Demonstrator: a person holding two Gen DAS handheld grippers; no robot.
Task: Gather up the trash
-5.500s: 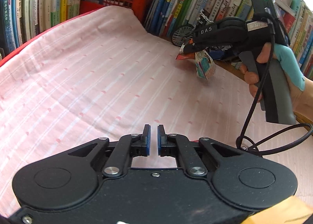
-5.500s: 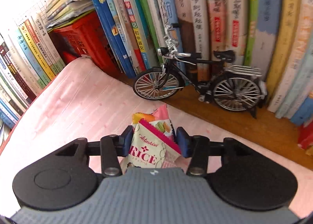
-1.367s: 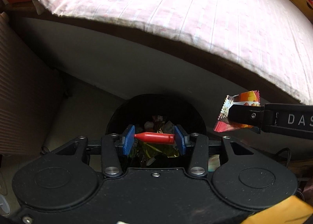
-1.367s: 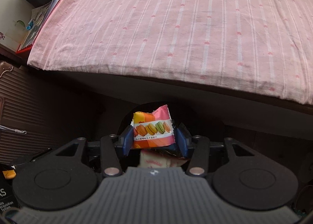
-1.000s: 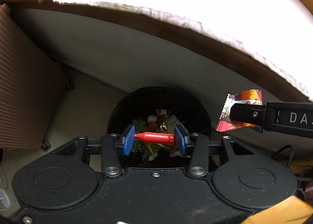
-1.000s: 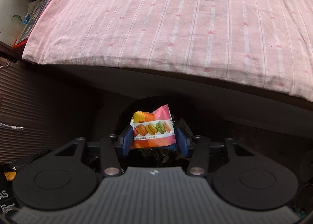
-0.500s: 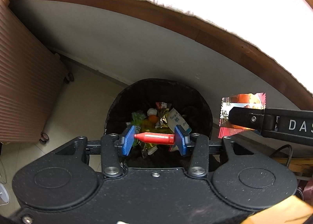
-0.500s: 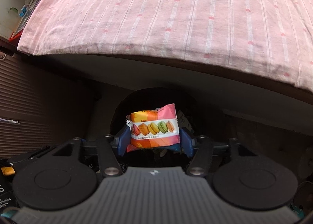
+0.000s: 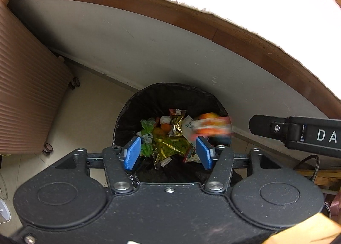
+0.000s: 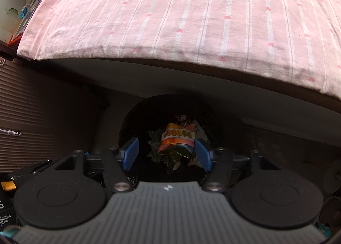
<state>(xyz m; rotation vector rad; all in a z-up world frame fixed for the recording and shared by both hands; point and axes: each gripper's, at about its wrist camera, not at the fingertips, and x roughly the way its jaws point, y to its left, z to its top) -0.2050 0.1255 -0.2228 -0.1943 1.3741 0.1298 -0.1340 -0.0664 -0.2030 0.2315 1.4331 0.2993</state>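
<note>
Both my grippers hang over the round black-lined trash bin (image 9: pixel 130 114), which stands on the pale tile floor (image 9: pixel 85 103) just under the table edge. My left gripper (image 9: pixel 168 153) has its blue-padded jaws spread wide w/ nothing between them — through the gap I look straight down onto the heap of crumpled wrappers (image 9: pixel 168 139) in the bin: gold foil, green plastic, a white packet w/ print.

My right gripper (image 10: pixel 168 154) is spread wide too, nothing clamped. The orange-and-pink macaron snack packet (image 10: pixel 178 138) is free of the pads and sits in the bin's mouth over the other rubbish; in the left view it shows as a motion-blurred orange streak (image 9: pixel 211 126) at the bin's right rim, near my left gripper's right pad — can't tell if it's landed or is mid-air.

One black finger of the right gripper, w/ white lettering, juts in from the right of the left view (image 9: pixel 294 133), well clear of the packet.

Above: the pink striped cloth (image 10: pixel 191 20) draped over the brown wooden table edge (image 9: pixel 234 32). Left of the bin, a ribbed brown suitcase on castors (image 9: pixel 27 103).
</note>
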